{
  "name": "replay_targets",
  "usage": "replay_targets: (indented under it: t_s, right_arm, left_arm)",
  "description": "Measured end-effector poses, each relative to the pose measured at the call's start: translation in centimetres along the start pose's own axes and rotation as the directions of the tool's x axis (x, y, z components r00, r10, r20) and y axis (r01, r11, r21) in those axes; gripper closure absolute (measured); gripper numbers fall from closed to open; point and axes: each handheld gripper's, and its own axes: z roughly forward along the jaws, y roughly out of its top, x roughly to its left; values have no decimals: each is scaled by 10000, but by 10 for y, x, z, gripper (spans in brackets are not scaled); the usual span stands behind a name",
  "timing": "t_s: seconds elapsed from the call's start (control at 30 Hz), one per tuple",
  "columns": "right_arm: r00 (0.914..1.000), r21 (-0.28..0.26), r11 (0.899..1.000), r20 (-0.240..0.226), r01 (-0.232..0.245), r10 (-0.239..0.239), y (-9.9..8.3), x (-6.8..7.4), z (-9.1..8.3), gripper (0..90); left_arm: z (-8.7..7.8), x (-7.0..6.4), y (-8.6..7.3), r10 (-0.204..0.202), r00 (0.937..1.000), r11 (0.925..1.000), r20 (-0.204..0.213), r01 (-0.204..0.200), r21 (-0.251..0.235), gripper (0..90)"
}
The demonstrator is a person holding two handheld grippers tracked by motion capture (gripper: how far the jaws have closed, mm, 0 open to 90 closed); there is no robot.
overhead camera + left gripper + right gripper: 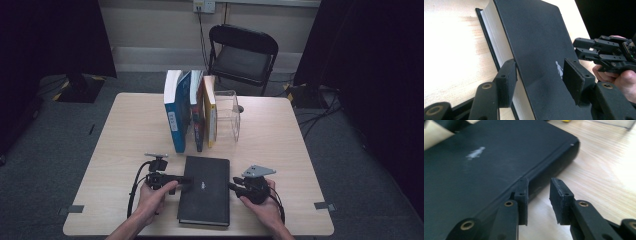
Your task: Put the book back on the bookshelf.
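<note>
High view: black book (205, 190) lies flat at the near edge of the table (125, 130), long axis running away from me toward the row of upright books (192, 112) and the clear bin (227, 115). My left gripper (186, 179) is at its left long edge, my right gripper (234, 187) at its right long edge, so book sits between the two, both abt level w/ its middle.

Left gripper view: jaws spread, straddling the cover edge, one pad (507, 82) by the white page block, other pad (574, 80) over the top of the cover near the small white logo. Not closed on it yet, gap on the upper side. Right gripper (586, 48) faces me across the cover.

Right gripper view: jaws parted, nothing pinched. Book (486, 170) spine side lies to the left of the fingers; left pad (522, 200) just at the spine wall, other pad (560, 200) over bare table (can't tell if it's touching).

Judgement: left is the nearer grip, already around the edge.
</note>
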Motion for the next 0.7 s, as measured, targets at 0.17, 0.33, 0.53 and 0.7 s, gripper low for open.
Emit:
replay_targets:
  t_s: [0.17,0.33,0.53,0.7]
  right_arm:
    - [9979,35,10000,-644,-63,65,0,3,-4,691]
    - [9976,-12,9994,-599,332,-333,1,17,2,521]
    - [9988,-29,9994,-347,336,-337,1,17,3,457]
    - [9995,-21,9996,-159,287,-288,0,15,4,366]
  left_arm:
    - [0,1,1,141,9996,9999,-262,-143,-78,429]
    - [-5,5,4,-112,9993,9996,-363,103,-245,437]
    - [-11,4,5,-50,9998,9993,-214,42,-365,452]
    - [-19,0,6,141,9996,9987,263,-127,-495,458]
